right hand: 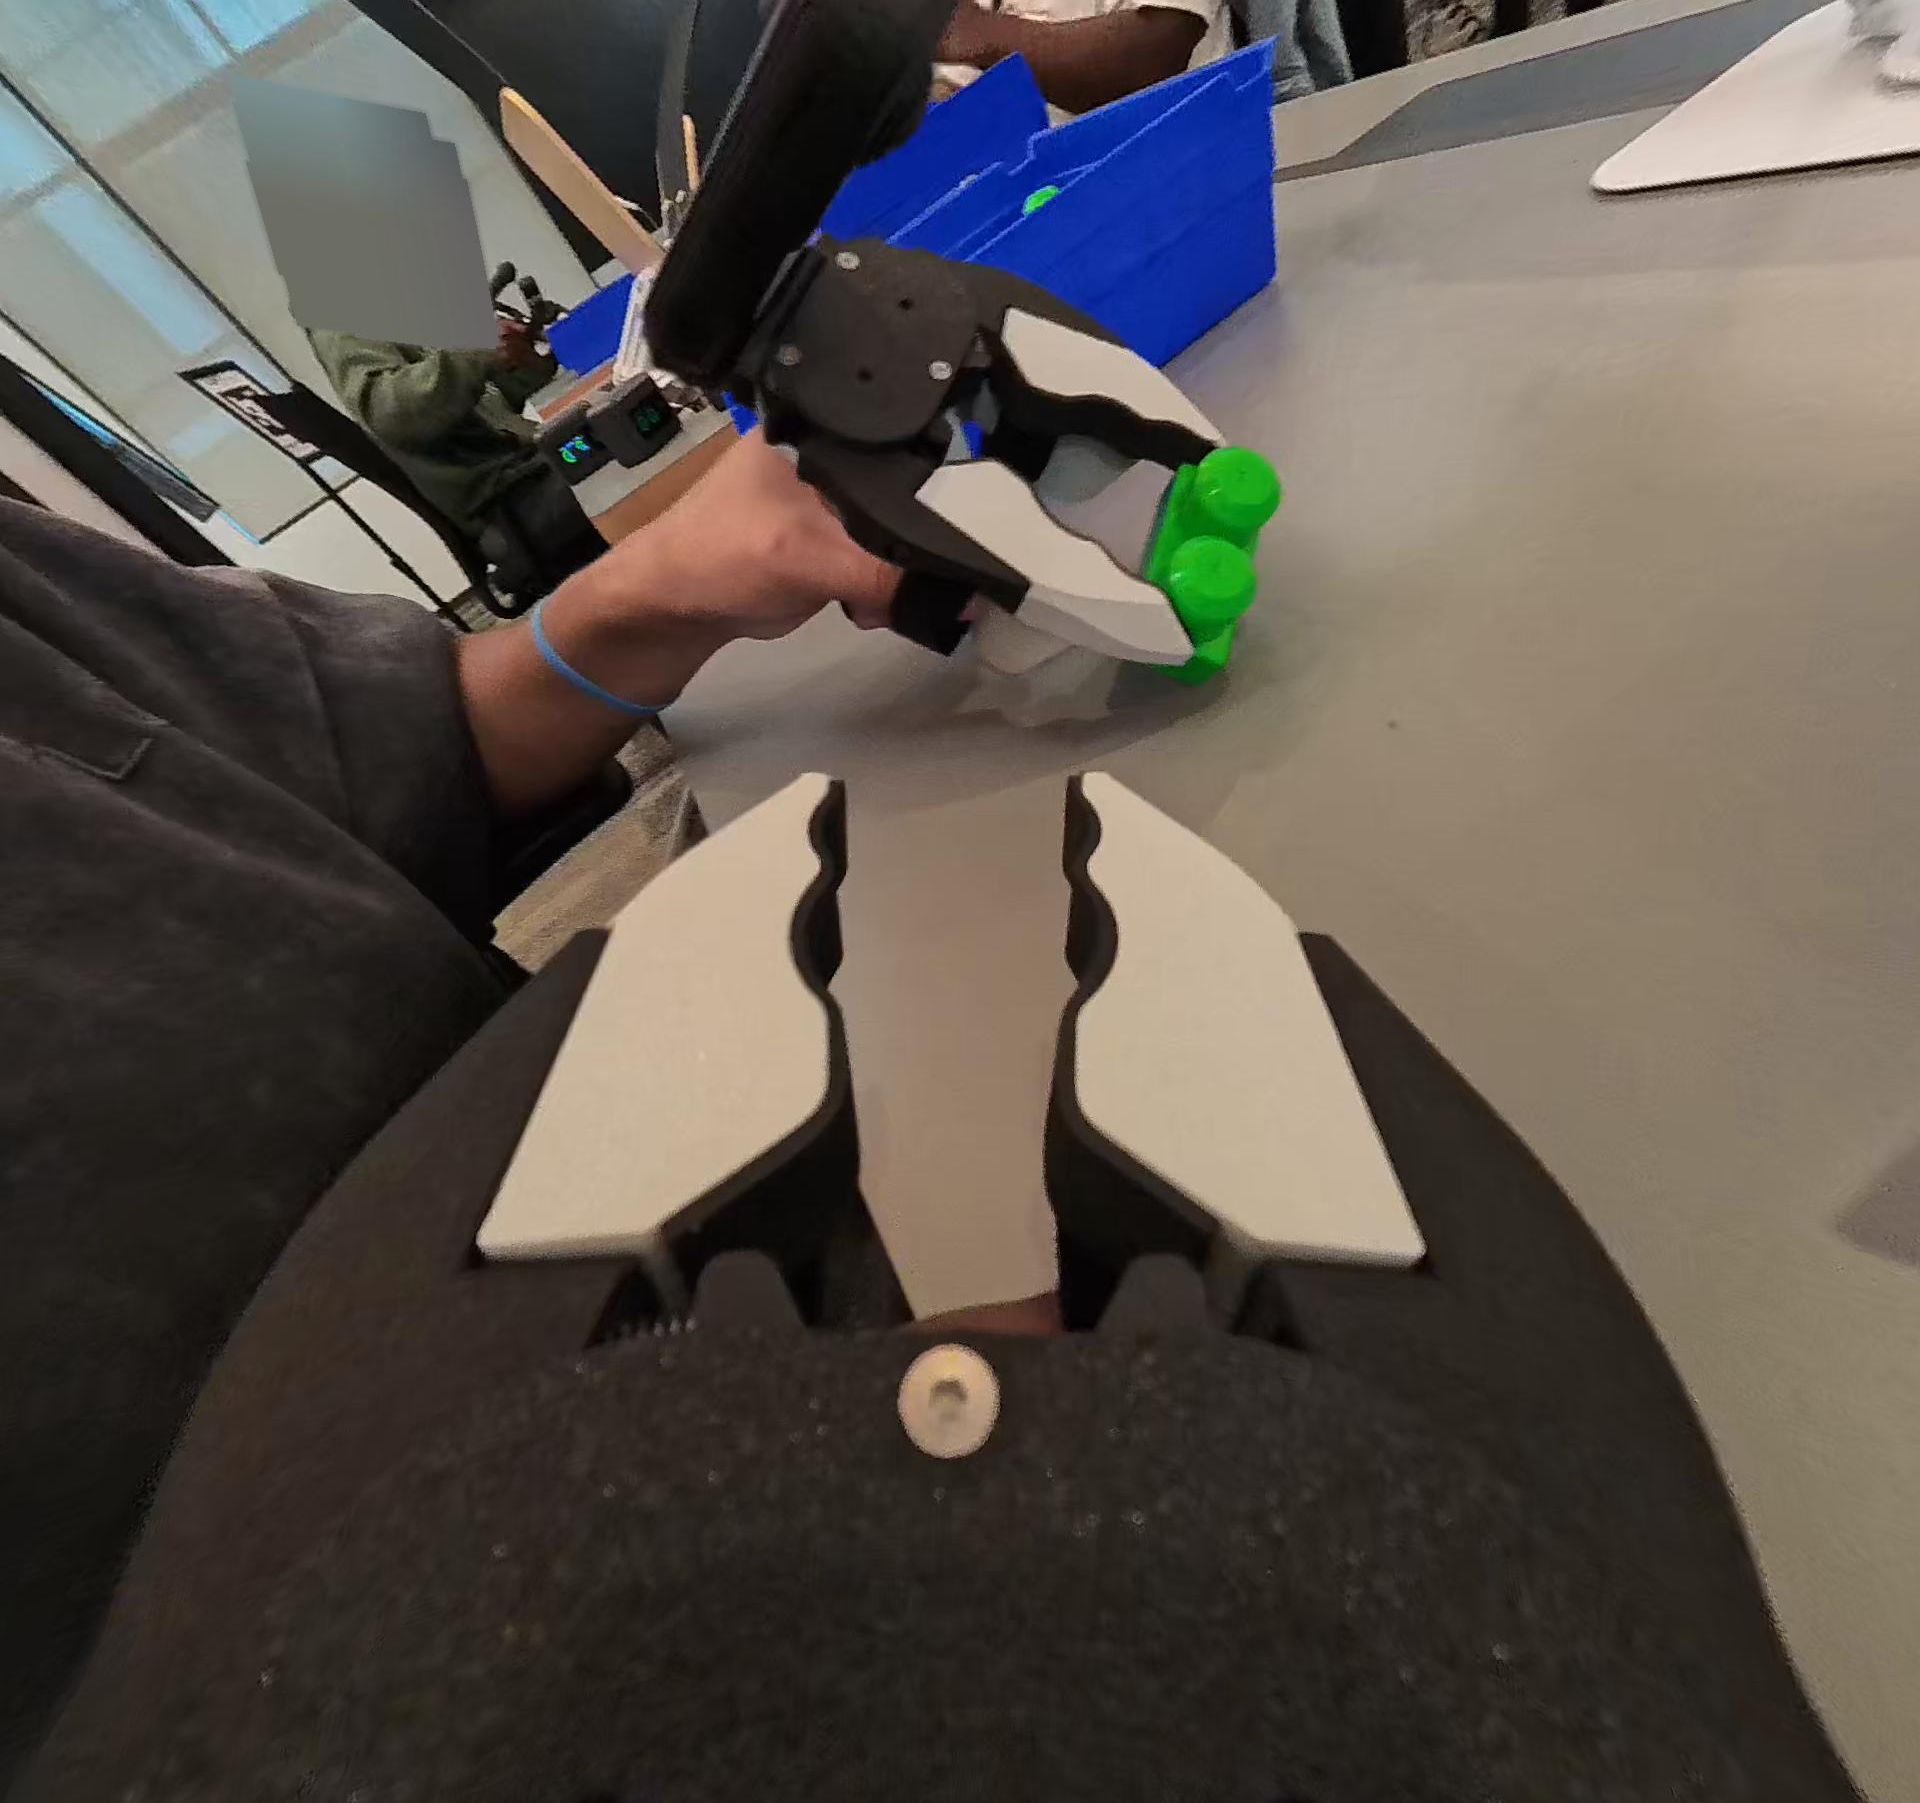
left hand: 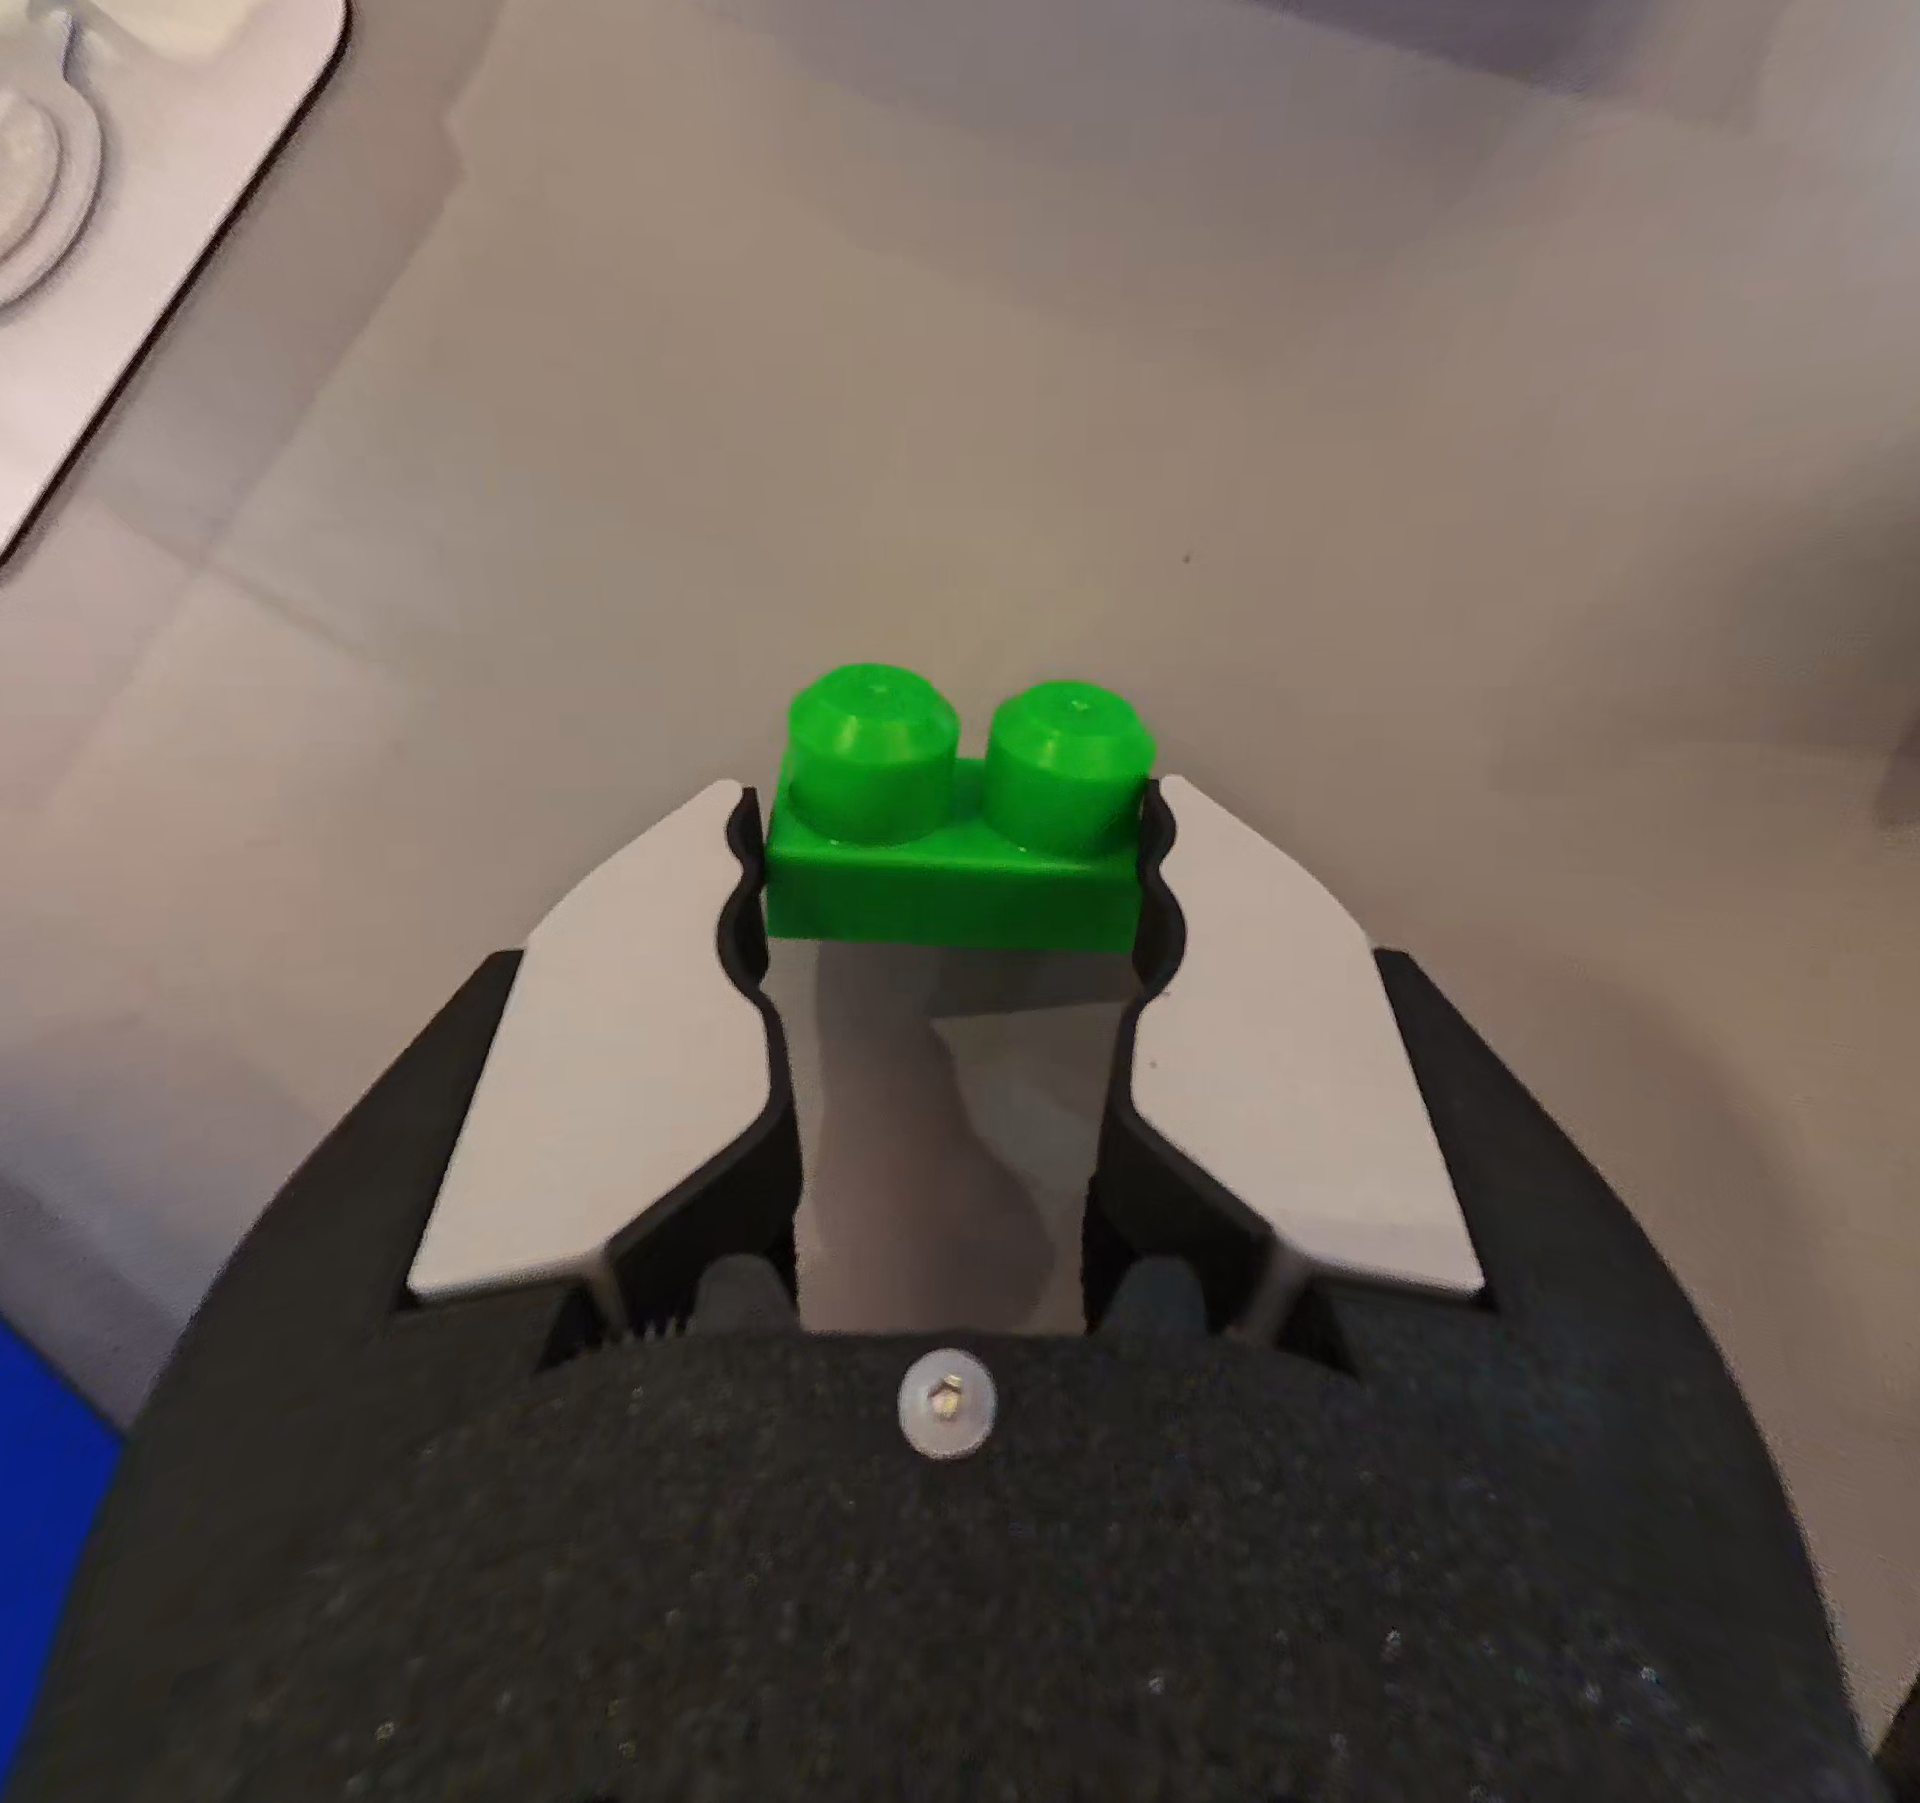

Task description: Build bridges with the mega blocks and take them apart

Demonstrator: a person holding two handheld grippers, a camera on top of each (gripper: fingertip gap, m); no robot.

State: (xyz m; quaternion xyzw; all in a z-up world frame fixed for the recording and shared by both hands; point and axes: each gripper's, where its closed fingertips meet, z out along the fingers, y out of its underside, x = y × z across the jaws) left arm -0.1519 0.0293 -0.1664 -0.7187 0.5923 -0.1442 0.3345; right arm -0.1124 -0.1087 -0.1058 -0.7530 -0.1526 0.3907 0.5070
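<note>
Left claw (left hand: pixel 961 844): clamped on the ends of a green two-stud mega block (left hand: pixel 951 854), held above the grey surface (left hand: pixel 935 403).
Right claw (right hand: pixel 954 808): narrowly parted, holding nothing.
Blue bin (right hand: pixel 1143 226): behind.

1. Lighting was even, soft and indoor; daylight came through windows (right hand: pixel 156 18) at far left.
2. Faint overlapping shadows lay on the grey table (left hand: pixel 1039 403).
3. Wide-angle bending and blur showed at the edges.

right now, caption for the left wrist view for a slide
Left gripper clamps a green two-stud block above the grey table.
</note>
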